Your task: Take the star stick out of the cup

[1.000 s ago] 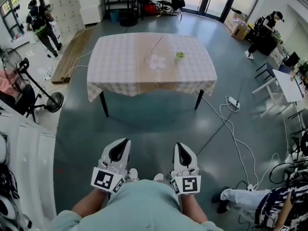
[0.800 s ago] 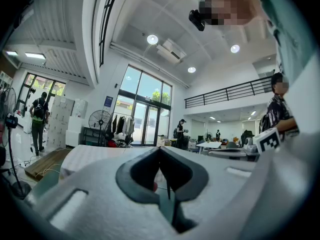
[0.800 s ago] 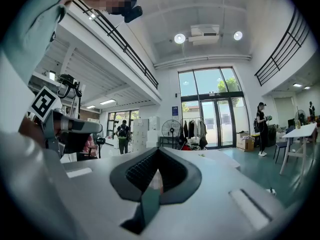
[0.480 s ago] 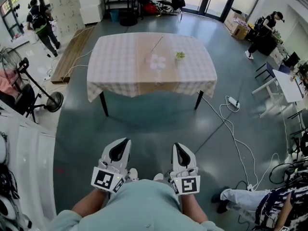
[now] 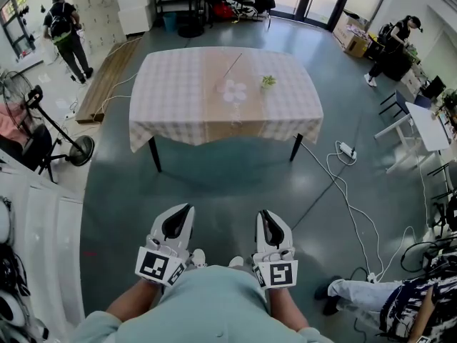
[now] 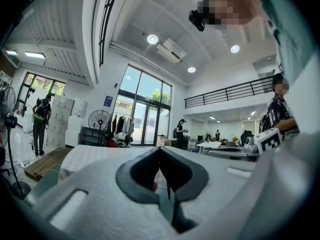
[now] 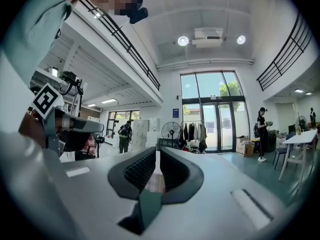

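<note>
Star stick (image 5: pixel 233 66) faint, distant

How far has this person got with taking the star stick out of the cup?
Done: nothing yet. The thin stick stands by a pink thing, likely the cup, on the far table. In hand: nothing; the left gripper is shut, the right gripper has just been opening slightly, nothing between its jaws. Left: walk over, grip the stick, lift it out.
</note>
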The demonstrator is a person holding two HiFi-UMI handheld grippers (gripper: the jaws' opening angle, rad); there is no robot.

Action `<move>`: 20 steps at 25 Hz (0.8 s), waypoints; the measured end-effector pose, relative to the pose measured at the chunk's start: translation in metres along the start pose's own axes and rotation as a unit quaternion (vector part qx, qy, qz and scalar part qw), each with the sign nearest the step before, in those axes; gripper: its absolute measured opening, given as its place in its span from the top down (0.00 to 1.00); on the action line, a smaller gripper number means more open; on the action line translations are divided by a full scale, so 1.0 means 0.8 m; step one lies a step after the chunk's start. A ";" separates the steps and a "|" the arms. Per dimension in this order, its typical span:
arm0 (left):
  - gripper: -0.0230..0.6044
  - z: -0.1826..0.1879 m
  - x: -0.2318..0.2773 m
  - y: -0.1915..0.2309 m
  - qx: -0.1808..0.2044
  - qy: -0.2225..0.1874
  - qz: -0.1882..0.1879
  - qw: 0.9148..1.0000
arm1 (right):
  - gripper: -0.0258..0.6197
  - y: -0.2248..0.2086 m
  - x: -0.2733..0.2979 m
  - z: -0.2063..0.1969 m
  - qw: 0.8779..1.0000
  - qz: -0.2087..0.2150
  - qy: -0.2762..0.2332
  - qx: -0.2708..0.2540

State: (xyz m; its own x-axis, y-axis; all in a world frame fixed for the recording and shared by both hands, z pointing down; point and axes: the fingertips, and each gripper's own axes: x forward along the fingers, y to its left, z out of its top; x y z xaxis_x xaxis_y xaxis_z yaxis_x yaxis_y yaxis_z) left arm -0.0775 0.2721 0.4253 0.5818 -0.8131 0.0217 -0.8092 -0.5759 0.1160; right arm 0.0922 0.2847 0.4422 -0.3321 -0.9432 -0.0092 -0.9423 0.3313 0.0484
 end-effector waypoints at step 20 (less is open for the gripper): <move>0.96 0.003 0.000 0.010 0.000 -0.003 -0.006 1.000 | 0.62 -0.003 0.005 0.012 0.999 -0.020 -0.018 0.018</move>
State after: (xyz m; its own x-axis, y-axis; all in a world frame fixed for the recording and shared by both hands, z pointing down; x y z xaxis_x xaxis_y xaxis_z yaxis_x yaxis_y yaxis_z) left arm -0.0844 0.2675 0.4235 0.5902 -0.8072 0.0145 -0.8028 -0.5849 0.1158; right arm 0.0927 0.2804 0.4324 -0.2939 -0.9547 -0.0472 -0.9558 0.2937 0.0119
